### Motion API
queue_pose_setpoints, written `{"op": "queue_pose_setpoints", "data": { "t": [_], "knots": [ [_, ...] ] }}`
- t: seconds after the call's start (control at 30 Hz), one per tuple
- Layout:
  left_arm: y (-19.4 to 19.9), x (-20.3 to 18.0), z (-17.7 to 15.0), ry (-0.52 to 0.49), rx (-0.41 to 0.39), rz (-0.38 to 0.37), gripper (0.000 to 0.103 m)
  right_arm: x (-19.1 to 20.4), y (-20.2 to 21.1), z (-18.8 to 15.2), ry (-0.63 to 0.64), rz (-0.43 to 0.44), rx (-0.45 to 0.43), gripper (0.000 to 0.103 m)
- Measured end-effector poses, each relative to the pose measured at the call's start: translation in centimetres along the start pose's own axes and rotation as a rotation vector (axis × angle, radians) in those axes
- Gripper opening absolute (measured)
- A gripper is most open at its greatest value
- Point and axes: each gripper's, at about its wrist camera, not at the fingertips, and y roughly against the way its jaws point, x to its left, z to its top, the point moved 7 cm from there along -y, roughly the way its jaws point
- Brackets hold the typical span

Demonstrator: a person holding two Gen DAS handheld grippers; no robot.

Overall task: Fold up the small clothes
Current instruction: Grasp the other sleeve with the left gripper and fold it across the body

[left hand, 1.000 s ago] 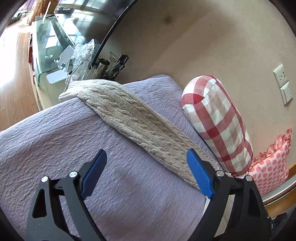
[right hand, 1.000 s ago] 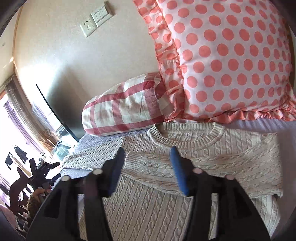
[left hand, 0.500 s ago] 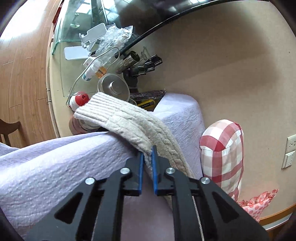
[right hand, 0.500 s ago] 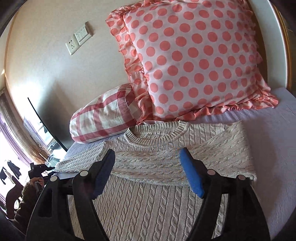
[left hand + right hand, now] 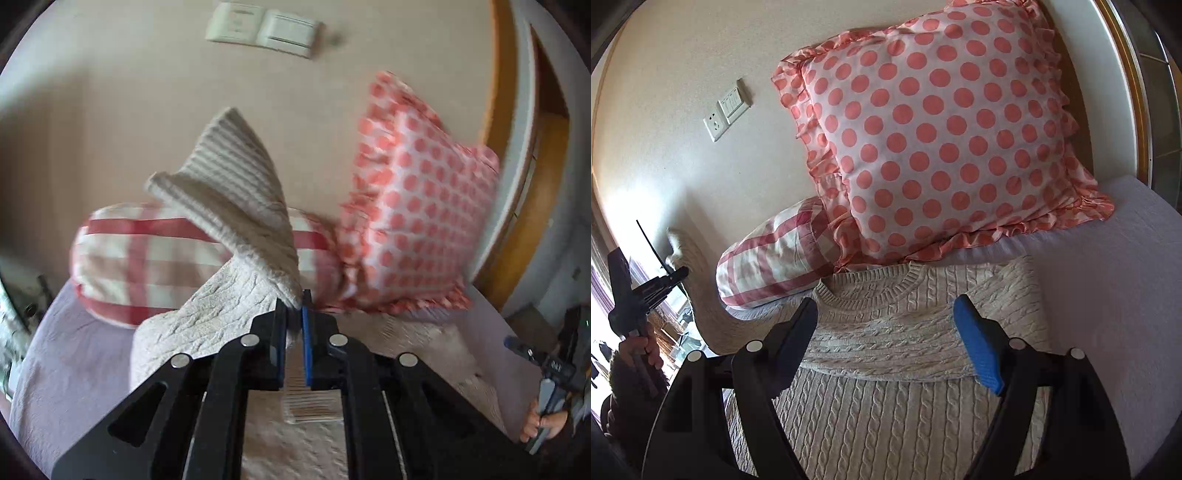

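Left gripper (image 5: 293,308) clamped on the sweater sleeve (image 5: 236,192), cuff flopping up and away from the fingertips, sleeve's long axis rising from the sweater (image 5: 897,354) toward the wall. Right gripper (image 5: 886,325) spread wide, hovering over the sweater's chest, neckline pointing ahead toward the polka-dot pillow (image 5: 942,136); checked bolster (image 5: 775,258) ahead-left.

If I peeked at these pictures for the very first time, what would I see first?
Probably the big polka-dot pillow, leaning on the wall at the head of the bed. Next, the cream sweater spread below it, with one sleeve lifted into the air, pinched by the left gripper.
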Motion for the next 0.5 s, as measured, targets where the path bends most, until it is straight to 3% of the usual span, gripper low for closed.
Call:
{"op": "queue_pose_setpoints", "data": {
  "t": [0.03,0.1,0.17,0.27,0.33,0.4,0.5],
  "knots": [
    [-2.3,-4.6,-1.7,-0.084,0.050,-0.066,0.008,-0.4,-0.3,-0.1,-0.010,-0.006,0.010,0.078],
    [-6.3,-10.9,-6.3,-0.232,0.174,-0.121,0.010,-1.6,-1.1,-0.4,-0.044,-0.019,0.049,0.078],
    [-8.1,-12.9,-10.2,-0.291,0.262,-0.137,0.010,-2.8,-1.7,-0.9,-0.079,-0.016,0.095,0.078],
    [-6.5,-10.6,-13.1,-0.274,0.279,-0.099,0.014,-4.7,-2.5,-1.4,-0.112,-0.037,0.152,0.074],
    [-4.2,-7.8,-13.7,-0.258,0.259,-0.032,0.018,-5.8,-3.8,-2.0,-0.140,-0.055,0.208,0.063],
    [-2.0,-5.2,-13.7,-0.226,0.244,0.023,0.026,-5.6,-5.4,-3.0,-0.178,-0.015,0.277,0.060],
    [0.4,-2.5,-14.1,-0.199,0.237,0.072,0.032,-2.1,-7.2,-5.2,-0.120,0.094,0.375,0.059]
  ]
}}
